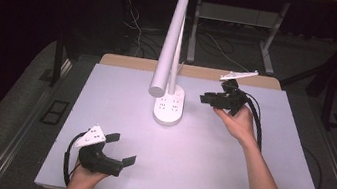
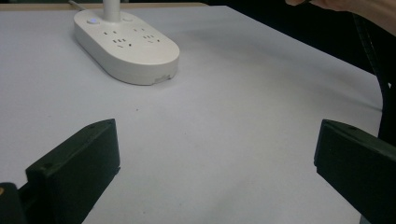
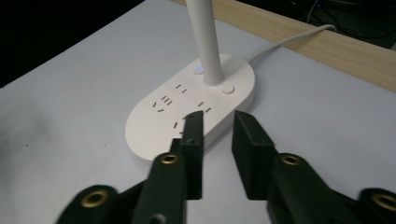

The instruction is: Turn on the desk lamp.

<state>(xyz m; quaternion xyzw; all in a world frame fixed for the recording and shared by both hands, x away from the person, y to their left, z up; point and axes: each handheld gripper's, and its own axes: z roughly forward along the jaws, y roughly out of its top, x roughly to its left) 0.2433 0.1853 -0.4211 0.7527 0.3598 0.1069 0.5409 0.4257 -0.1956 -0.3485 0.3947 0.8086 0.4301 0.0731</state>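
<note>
A white lamp (image 1: 169, 105) stands at the middle rear of the pale tabletop (image 1: 196, 164). Its oval base carries socket slots, a small lit button and a round button beside the upright stem. The long tubular head (image 1: 170, 44) slants forward and down from the top of the stem. A white cord (image 3: 289, 39) runs from the base back over the wooden rear edge of the tabletop.

The left tool (image 1: 123, 149) sits at the near left corner, held in the left hand (image 1: 85, 180), well apart from the lamp. Its jaws stand wide, with bare tabletop between them in the left gripper view, and the base lies farther off ahead.

The right tool (image 1: 204, 99) is held in the right hand (image 1: 239, 123), just right of the base and pointing toward it. In the right gripper view its jaws stand narrow with a small gap and nothing between them; their tips show against the near edge of the base, but whether they touch it I cannot tell. A black cable (image 1: 256, 119) trails from this tool past the wrist.
</note>
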